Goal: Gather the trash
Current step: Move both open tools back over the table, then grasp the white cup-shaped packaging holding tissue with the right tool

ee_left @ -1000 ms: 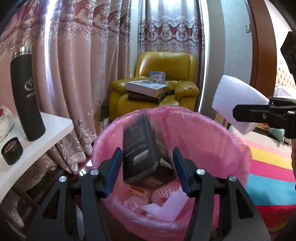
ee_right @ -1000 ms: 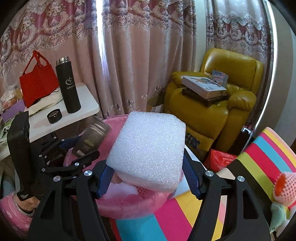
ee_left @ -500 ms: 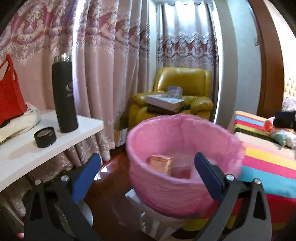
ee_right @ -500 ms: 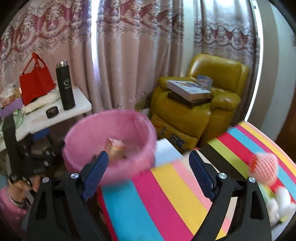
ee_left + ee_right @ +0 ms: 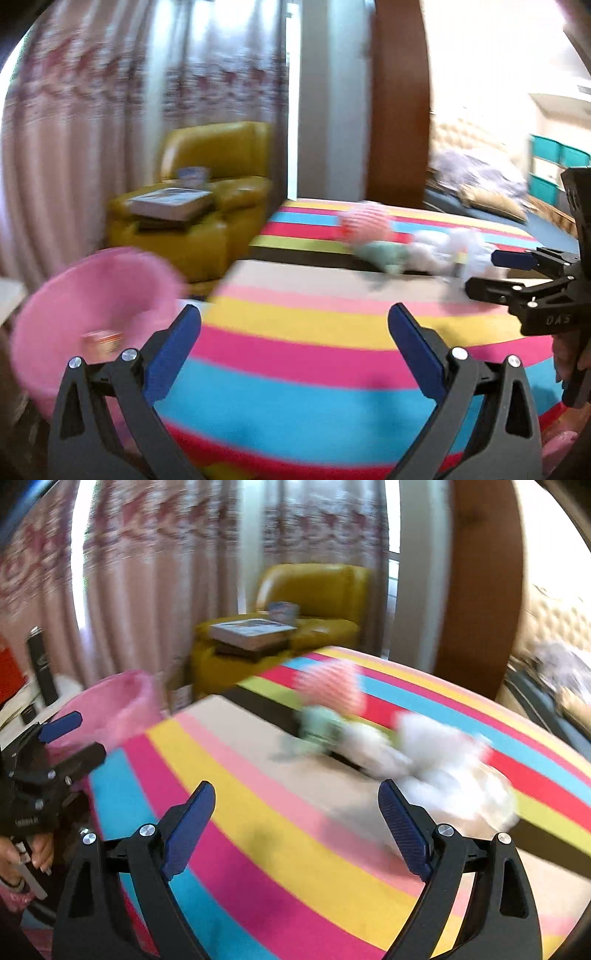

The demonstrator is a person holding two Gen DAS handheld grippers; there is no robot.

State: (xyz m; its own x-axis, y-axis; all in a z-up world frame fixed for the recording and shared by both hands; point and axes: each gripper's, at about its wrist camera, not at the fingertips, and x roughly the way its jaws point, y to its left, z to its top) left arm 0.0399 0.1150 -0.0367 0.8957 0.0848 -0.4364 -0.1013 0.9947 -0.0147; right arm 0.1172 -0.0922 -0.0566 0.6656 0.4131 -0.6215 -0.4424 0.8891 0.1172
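Note:
The pink-lined trash bin [image 5: 92, 295] stands at the lower left of the left wrist view, with a small orange box [image 5: 101, 339] inside; it also shows in the right wrist view [image 5: 118, 705]. My left gripper [image 5: 293, 350] is open and empty over the striped table [image 5: 295, 332]. My right gripper [image 5: 295, 830] is open and empty over the same striped table [image 5: 258, 812]. A blurred heap of pink, green and white soft items [image 5: 369, 731] lies ahead of the right gripper; it shows in the left wrist view [image 5: 406, 247] too.
A yellow armchair [image 5: 207, 192] with books stands behind the bin by the curtains. A black flask [image 5: 42, 668] stands on a white side table at left. A bed [image 5: 480, 177] shows through the doorway at right. Both views are motion-blurred.
The black item and the white foam block left the grippers at the bin. Both grippers opened wide and swung right, from over the bin to over the striped table.

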